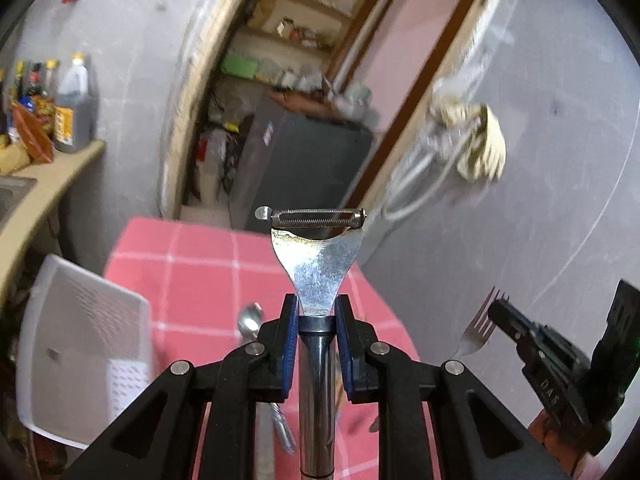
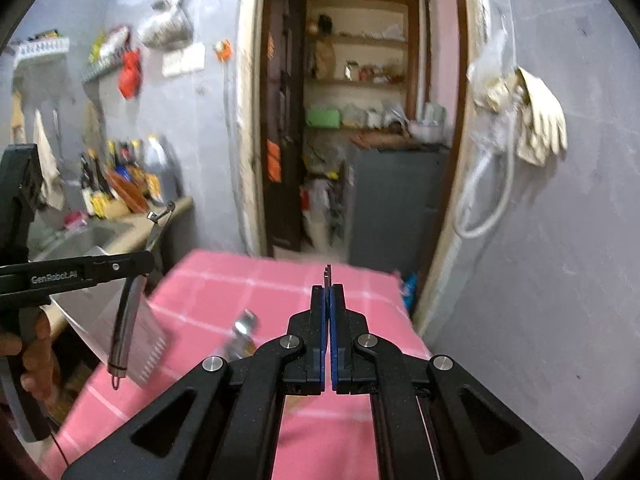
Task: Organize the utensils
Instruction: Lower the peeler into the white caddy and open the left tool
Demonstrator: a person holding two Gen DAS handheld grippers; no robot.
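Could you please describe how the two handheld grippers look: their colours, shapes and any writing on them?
Both are black plastic. The left gripper and the right gripper each have two angular linkage arms with triangular cut-outs, round silver pivot pins, and flat fingers faced with blue pads. The left gripper's side, seen from the right wrist, carries white lettering "GenRobot.AI". A thin black cable hangs below its handle.

Right gripper [image 2: 329, 292]: blue-padded jaws closed on a fork [image 2: 327, 273], of which only the thin tine tips are seen edge-on above the pads. Left gripper [image 2: 132, 260]: seen at the left edge, held in a hand [image 2: 34, 356], a steel-handled peeler [image 2: 127, 320] clamped in it. Pink checked tablecloth [image 2: 320, 420]: below. White basket [image 2: 100, 312]: partly hidden behind the peeler. A blurred metal utensil [image 2: 242, 332]: lying on the cloth.
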